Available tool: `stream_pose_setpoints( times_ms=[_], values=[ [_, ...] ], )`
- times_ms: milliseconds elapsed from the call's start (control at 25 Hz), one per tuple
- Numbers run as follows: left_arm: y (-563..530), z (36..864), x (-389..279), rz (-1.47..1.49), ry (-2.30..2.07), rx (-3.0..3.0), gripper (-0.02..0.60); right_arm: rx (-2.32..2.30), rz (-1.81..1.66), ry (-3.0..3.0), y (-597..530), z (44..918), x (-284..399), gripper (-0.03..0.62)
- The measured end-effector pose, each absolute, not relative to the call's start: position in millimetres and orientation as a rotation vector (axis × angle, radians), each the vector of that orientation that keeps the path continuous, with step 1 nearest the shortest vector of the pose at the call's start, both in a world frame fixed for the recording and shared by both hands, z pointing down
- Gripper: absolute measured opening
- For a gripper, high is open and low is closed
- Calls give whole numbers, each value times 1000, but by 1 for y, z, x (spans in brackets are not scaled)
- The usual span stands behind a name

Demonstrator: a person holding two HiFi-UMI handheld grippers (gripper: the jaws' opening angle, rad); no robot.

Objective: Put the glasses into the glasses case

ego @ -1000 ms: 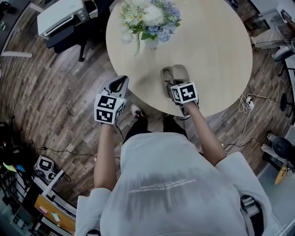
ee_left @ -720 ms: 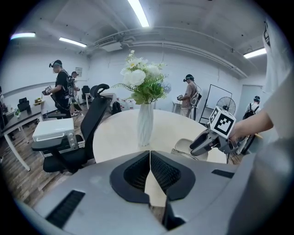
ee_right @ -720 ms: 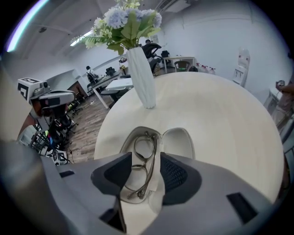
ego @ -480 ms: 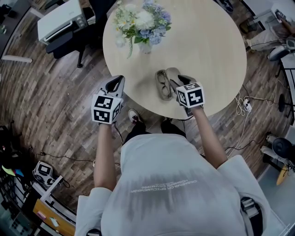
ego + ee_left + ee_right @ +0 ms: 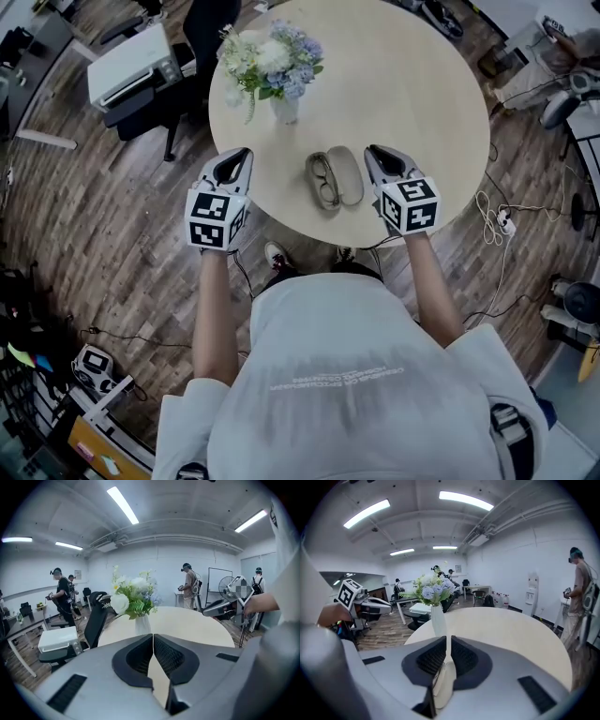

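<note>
An open beige glasses case (image 5: 346, 175) lies on the round table (image 5: 403, 84) near its front edge. Dark-rimmed glasses (image 5: 322, 179) rest in its left half. My right gripper (image 5: 373, 150) hovers just right of the case, shut with nothing in it. Its own view looks past the closed jaws (image 5: 446, 641) and shows the case (image 5: 445, 685) low between them. My left gripper (image 5: 242, 153) is at the table's left edge, well left of the case, shut and empty (image 5: 152, 637).
A white vase of flowers (image 5: 279, 67) stands behind the case, also visible ahead of both grippers (image 5: 136, 603) (image 5: 434, 595). A chair and a white appliance (image 5: 131, 66) sit left of the table. Cables trail on the floor at right. Several people stand around the room.
My right gripper has drawn away from over the case to its right side, uncovering the case and glasses. The left gripper has barely moved.
</note>
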State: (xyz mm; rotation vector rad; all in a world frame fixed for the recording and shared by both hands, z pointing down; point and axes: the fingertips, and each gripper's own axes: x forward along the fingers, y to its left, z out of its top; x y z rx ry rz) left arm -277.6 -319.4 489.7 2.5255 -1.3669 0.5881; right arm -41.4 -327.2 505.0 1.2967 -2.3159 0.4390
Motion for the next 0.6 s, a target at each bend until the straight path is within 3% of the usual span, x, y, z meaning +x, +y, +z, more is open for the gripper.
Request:
stream_pose_setpoints(
  times_ms=[160, 600],
  values=[
    [-316, 469, -266, 578, -1379, 2576, 15, 1317, 381, -2372, -312, 489, -32, 0],
    [-304, 439, -235, 549, -1361, 2666, 15, 1375, 266, -2484, -272, 452, -22, 0]
  ],
)
